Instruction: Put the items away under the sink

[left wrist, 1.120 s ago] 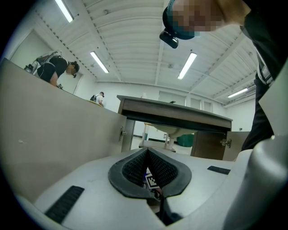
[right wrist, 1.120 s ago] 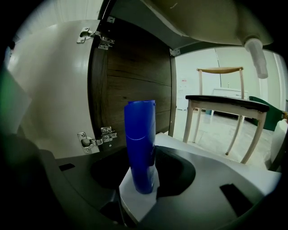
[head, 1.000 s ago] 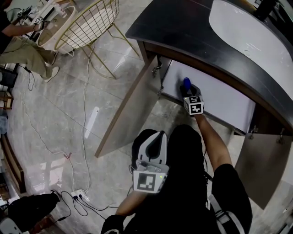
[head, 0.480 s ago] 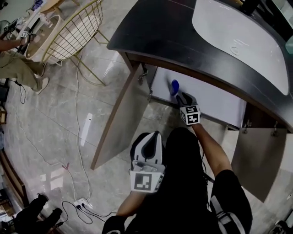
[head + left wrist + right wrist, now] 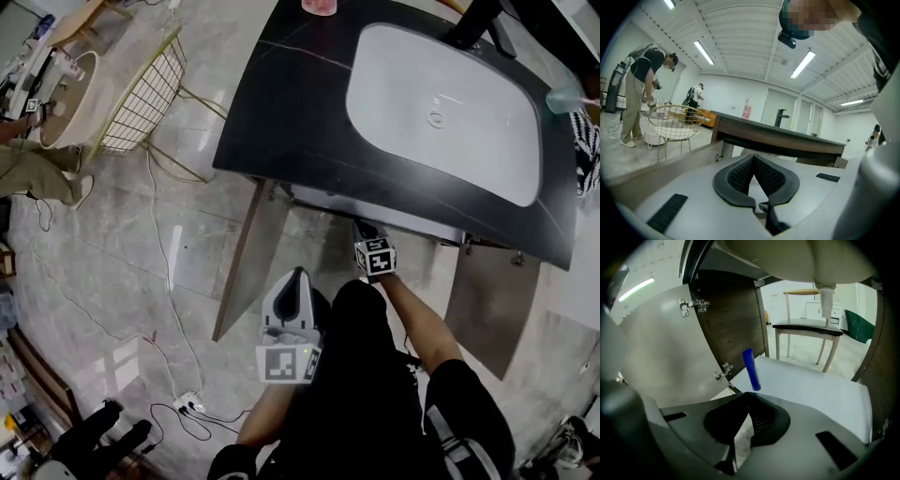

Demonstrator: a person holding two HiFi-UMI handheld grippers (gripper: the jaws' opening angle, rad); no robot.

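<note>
At the cabinet mouth, right gripper (image 5: 749, 397): its jaws have just been closing and now meet tip to tip with nothing between them; it points down into the open cupboard.
Left gripper (image 5: 753, 158): jaws pressed together and empty, held near the person's body and aimed level at the counter edge.
Jaw pads: dark ribbed rubber set in smooth pale grey shells.
Blue tube (image 5: 751, 370): stands just beyond the right gripper's tips without touching them, at the near left corner of the cabinet floor, its top leaning slightly left.
Handling, as a judgement: a slim, stiff plastic cylinder, probably light and smooth-skinned. Tall on a narrow foot, it should topple at a nudge.
Where to hold: across the barrel at mid-height, pads square to it so it cannot twist or slide.
Cabinet floor (image 5: 811, 385): flat, white and smooth, so it offers little grip for the tube's base.
Left door (image 5: 656, 357): swung wide, with a pale matte inner face; a metal hinge (image 5: 723, 372) sits close to the tube.
Side panel (image 5: 736, 319): dark wood grain.
Overhead: the basin's rounded white underside (image 5: 787, 258) and its drain pipe (image 5: 826, 301).
Counter (image 5: 281, 112): black, stone-like and faintly veined, set round a white oval sink (image 5: 450, 103).
</note>
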